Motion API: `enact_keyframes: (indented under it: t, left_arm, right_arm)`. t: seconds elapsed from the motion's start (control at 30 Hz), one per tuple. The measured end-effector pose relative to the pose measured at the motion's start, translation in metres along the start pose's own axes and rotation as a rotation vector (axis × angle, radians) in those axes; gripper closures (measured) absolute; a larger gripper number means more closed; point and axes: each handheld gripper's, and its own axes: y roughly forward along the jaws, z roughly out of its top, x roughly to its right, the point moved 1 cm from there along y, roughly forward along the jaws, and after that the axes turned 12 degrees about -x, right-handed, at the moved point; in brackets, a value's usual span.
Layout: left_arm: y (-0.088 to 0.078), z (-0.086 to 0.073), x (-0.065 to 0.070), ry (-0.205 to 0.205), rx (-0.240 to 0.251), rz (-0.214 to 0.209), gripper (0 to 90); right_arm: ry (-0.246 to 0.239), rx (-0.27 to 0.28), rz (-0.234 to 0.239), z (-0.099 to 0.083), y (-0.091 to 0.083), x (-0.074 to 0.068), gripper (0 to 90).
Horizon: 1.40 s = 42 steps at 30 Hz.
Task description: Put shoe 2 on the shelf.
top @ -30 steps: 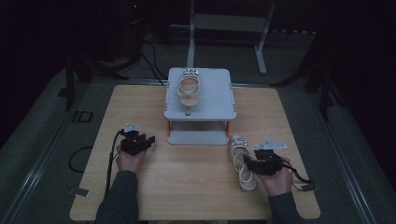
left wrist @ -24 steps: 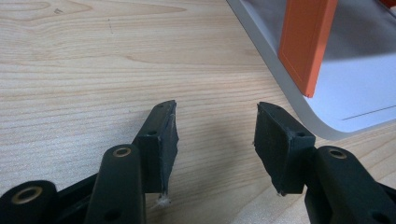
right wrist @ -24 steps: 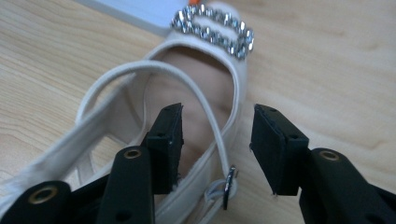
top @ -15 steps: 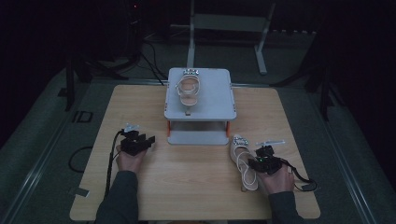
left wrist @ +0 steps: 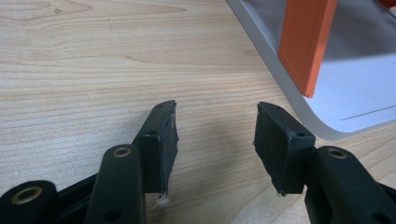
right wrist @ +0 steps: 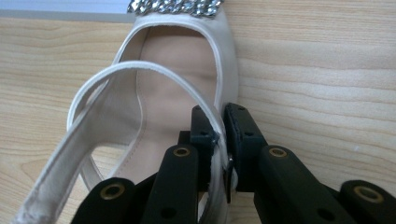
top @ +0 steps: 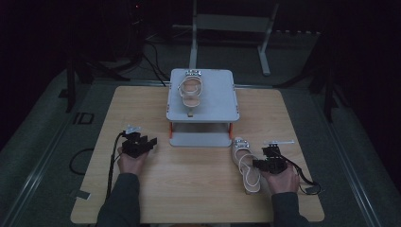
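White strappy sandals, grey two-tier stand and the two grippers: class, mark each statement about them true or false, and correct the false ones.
1. The right gripper is shut on the side strap of the white strappy sandal on the wooden table. True.
2. The left gripper holds a sandal. False: it is open with nothing between its fingers, above the light wooden table.
3. A second white strappy sandal lies on the top shelf of the grey two-tier stand with orange legs. True.
4. The sandal on the table has a plain toe. False: a row of clear stones crosses its toe.
5. The stand is at the table's near edge. False: it stands at the far side.
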Motion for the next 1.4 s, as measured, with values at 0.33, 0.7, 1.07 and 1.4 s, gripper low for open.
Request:
enact_keyframes:
  t: [0.33, 0.7, 1.07, 1.4]
  left_arm:
    - [0.000, 0.000, 0.000, 0.001, 0.001, 0.002, 49.0]
    - [0.000, 0.000, 0.000, 0.002, 0.001, 0.003, 49.0]
    - [0.000, 0.000, 0.000, 0.002, 0.000, 0.002, 48.8]
    - [0.000, 0.000, 0.000, 0.002, -0.001, 0.000, 48.7]
  right_arm:
    - [0.035, 0.034, 0.021, 0.009, -0.006, 0.006, 82.5]
    - [0.083, 0.103, 0.039, 0.020, -0.018, 0.017, 82.4]
    - [0.121, 0.148, 0.044, 0.041, -0.026, 0.023, 82.4]
    - [0.156, 0.186, 0.052, 0.062, -0.033, 0.028, 82.4]
